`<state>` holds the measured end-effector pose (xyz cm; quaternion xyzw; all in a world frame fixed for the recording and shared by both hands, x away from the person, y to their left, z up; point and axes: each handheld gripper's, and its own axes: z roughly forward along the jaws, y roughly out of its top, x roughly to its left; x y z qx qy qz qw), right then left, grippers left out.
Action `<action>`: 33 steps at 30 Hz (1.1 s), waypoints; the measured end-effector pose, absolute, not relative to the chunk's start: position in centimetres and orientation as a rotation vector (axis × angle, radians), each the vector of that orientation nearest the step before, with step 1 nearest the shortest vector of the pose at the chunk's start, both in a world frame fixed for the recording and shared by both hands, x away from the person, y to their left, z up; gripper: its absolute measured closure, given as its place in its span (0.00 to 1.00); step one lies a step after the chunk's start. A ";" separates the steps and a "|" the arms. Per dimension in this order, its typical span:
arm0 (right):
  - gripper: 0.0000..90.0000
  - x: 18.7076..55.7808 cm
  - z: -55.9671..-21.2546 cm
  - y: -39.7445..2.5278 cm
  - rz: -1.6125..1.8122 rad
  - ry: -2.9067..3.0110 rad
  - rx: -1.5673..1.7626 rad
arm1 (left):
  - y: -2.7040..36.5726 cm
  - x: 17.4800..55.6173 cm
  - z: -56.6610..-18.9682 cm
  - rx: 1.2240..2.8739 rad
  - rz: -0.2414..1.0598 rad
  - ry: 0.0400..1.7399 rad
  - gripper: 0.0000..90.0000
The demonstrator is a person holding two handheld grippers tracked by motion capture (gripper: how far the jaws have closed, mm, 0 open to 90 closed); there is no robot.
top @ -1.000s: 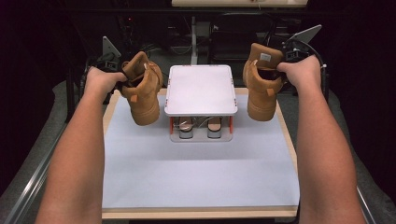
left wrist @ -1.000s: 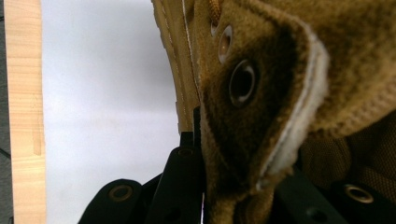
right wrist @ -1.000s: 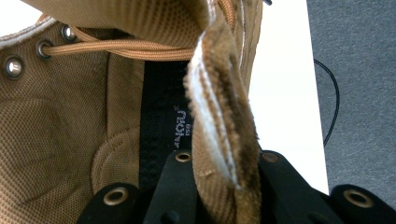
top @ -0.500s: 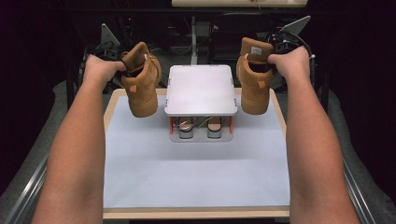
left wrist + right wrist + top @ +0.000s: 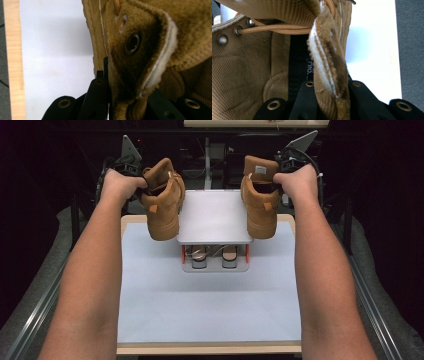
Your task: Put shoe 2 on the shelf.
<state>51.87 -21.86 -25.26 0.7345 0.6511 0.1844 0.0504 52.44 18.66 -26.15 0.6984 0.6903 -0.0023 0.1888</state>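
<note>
Two tan suede boots hang in the air at either side of a small white two-tier rack (image 5: 215, 215). The left boot (image 5: 162, 205) is held by its collar in my left gripper (image 5: 131, 170), toe pointing down toward me. In the left gripper view the black jaws pinch the boot's suede collar (image 5: 130, 82). The right boot (image 5: 260, 202) hangs from my right gripper (image 5: 295, 160). In the right gripper view the jaws clamp the boot's collar edge (image 5: 329, 82). Both boots hover just above the rack's top shelf edges.
The rack stands at the back of a pale mat (image 5: 210, 305) on a wooden-edged table (image 5: 210, 349). A pair of shoes (image 5: 215, 256) sits on the rack's lower shelf. Dark equipment lies behind the table, and metal rails (image 5: 30, 320) run along both sides.
Both grippers have lifted the boots higher and brought them inward, so they now hang close against the rack's two sides.
</note>
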 end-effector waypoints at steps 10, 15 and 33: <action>0.94 51.9 -25.4 -19.6 0.575 1.998 2.209 | 15.0 52.8 -26.7 1.988 -0.006 1.939 0.95; 0.94 51.9 -25.7 -18.5 0.594 2.029 2.200 | 13.1 52.9 -27.1 2.000 -0.009 1.929 0.95; 0.93 52.5 -27.2 -16.3 0.621 2.041 2.232 | 10.0 53.5 -27.7 2.000 -0.025 1.908 0.95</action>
